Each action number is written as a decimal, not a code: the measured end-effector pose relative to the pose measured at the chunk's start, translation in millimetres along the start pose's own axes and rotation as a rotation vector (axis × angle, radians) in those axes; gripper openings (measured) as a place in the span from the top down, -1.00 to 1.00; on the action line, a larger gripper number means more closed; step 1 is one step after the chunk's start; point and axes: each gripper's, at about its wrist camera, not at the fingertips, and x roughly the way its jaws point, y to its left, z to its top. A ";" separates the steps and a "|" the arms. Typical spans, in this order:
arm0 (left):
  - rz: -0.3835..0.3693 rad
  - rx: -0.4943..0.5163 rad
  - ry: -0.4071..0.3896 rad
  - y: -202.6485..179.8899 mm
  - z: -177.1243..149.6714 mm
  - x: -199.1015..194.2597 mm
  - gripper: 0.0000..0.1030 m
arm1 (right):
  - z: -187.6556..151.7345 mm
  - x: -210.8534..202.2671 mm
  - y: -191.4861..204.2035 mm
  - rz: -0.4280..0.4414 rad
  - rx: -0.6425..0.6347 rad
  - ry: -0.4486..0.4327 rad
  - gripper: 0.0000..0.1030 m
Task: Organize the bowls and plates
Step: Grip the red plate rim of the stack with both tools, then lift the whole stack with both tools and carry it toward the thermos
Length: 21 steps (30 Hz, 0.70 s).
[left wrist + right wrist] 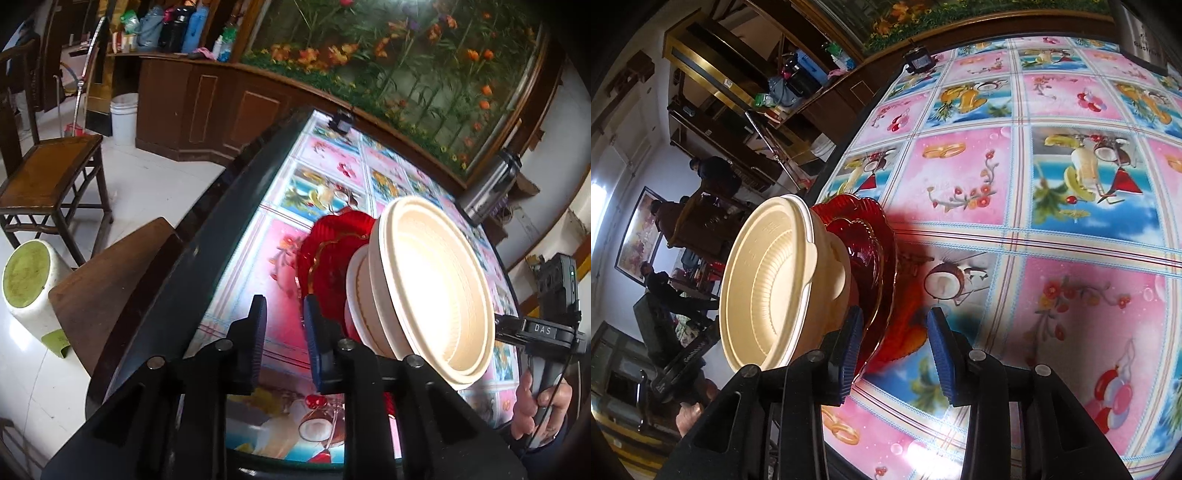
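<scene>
Gaping empty beside stacked bowls (pixel 768 280), right tool (pixel 894 350)

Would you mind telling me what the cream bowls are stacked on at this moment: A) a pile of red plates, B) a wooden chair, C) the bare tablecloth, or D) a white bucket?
A: the cream bowls sit nested on the red plates, which rest on the tablecloth, and both grippers are open beside them.

Bowls (pixel 436 291) nested on stacked plates (pixel 328 258) on table (pixel 258 258); stack right of left gripper (pixel 284 332), left of right gripper (pixel 894 350).
</scene>
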 end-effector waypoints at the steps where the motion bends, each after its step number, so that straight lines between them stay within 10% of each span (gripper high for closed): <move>1: 0.008 0.005 0.008 -1.5 0.2 2.8 0.67 | 0.2 2.3 0.1 -0.002 -0.001 0.003 0.29; 10: 0.027 0.056 0.034 -10.7 1.1 19.6 0.83 | 2.5 19.9 8.1 -0.020 -0.030 0.015 0.82; 21: 0.018 0.129 0.072 -51.7 3.4 37.1 0.89 | 3.1 1.6 -10.7 -0.069 -0.029 -0.029 0.83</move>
